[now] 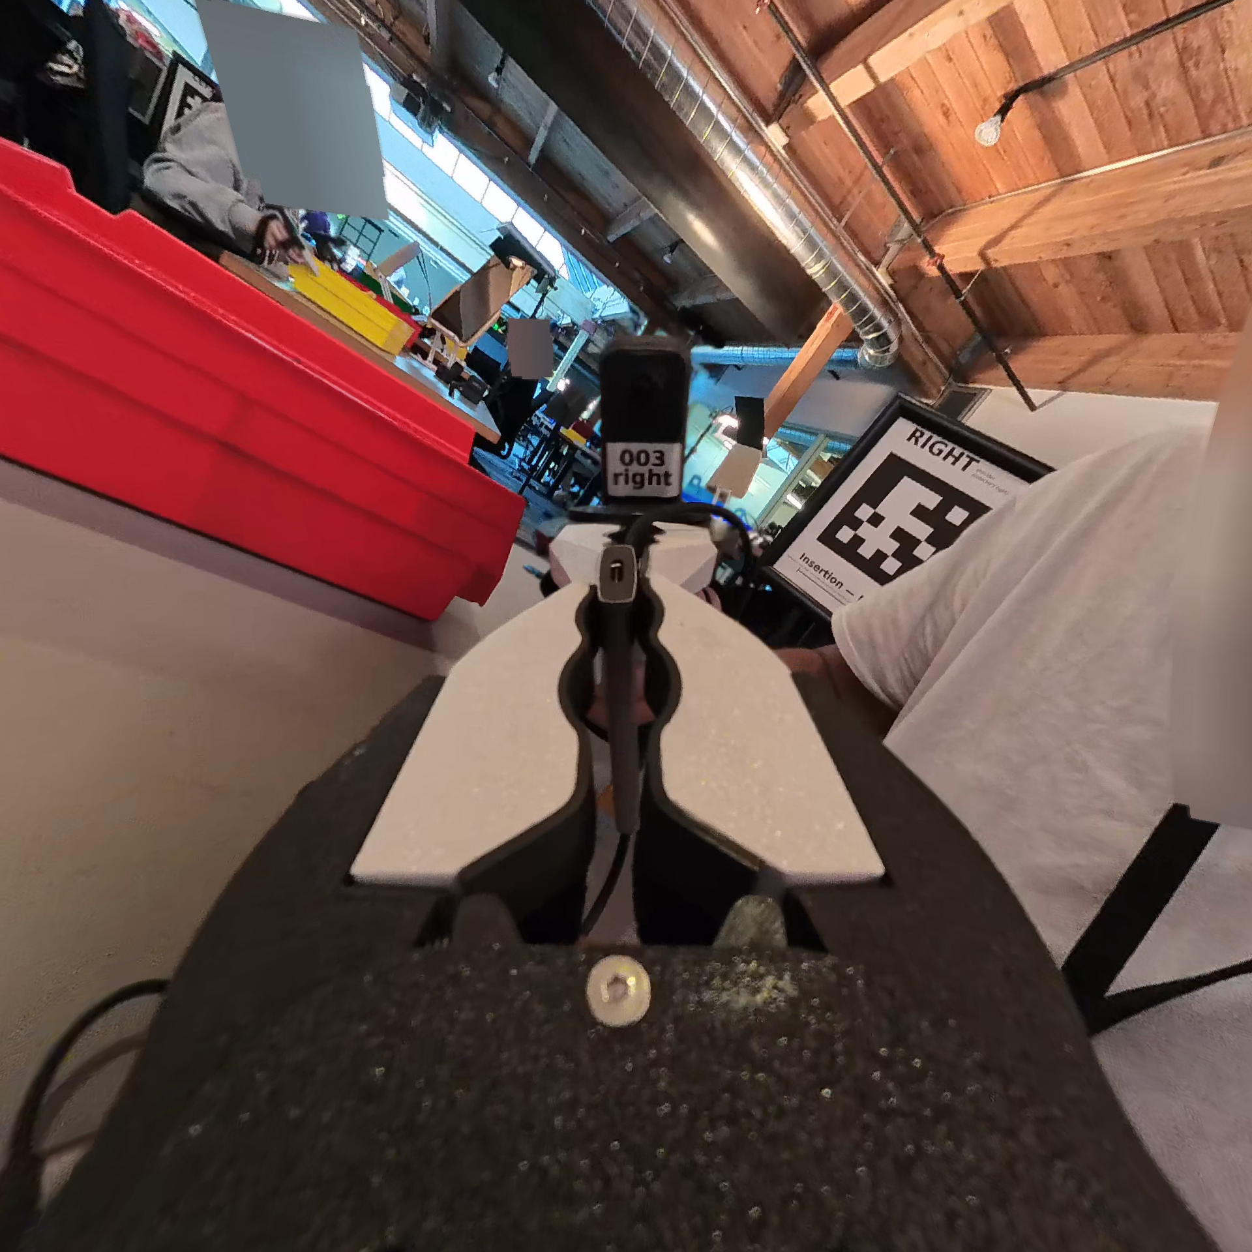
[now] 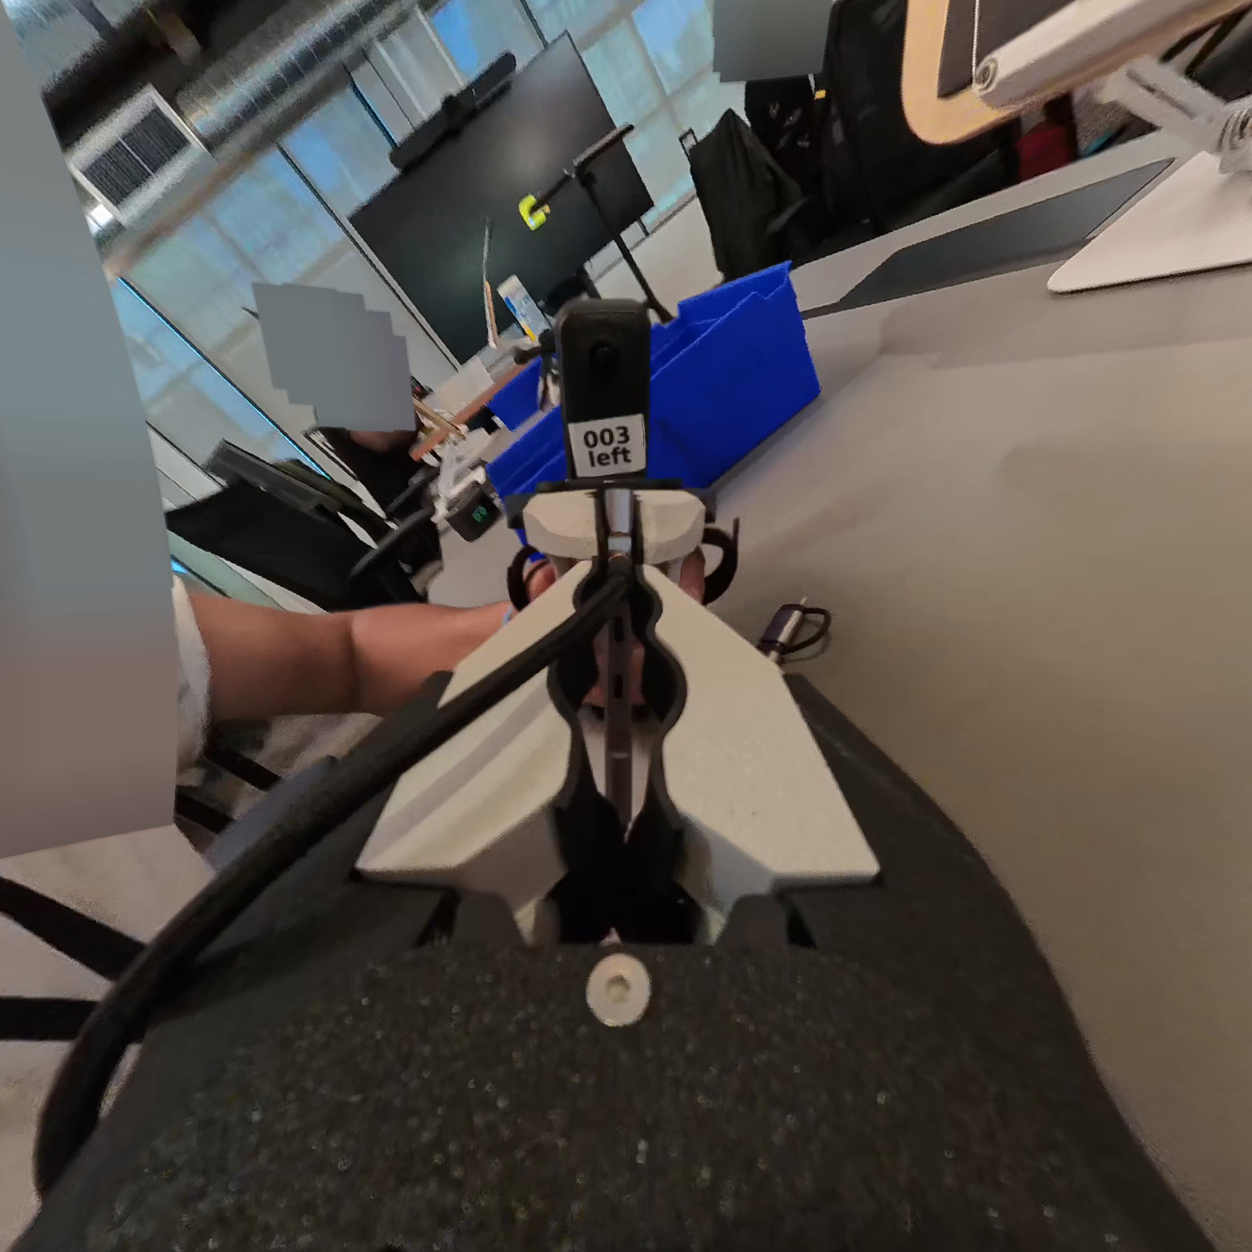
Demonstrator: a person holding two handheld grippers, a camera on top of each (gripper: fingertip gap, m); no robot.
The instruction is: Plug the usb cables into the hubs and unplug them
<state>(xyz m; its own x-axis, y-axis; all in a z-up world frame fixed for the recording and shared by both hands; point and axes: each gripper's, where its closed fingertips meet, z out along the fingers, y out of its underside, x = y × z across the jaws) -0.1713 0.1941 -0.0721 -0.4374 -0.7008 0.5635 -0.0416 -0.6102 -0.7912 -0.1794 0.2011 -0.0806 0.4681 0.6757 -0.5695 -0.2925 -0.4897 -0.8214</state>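
Black plug (image 1: 615, 576) pinched in the left tongs (image 1: 620, 610); right tongs (image 2: 620, 596) clamp the slim hub (image 2: 618, 718). They meet at twelve o'clock, mating unclear. Unplugging remains.

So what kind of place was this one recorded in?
Likely a shared workshop or lab: exposed wooden ceiling with a metal duct, parts bins in red and blue, a large dark screen.

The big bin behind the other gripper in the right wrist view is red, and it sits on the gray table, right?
Not quite. In the right wrist view that bin is blue, not red. It does sit on the gray table, behind the other gripper. The red bin shows only in the left wrist view.
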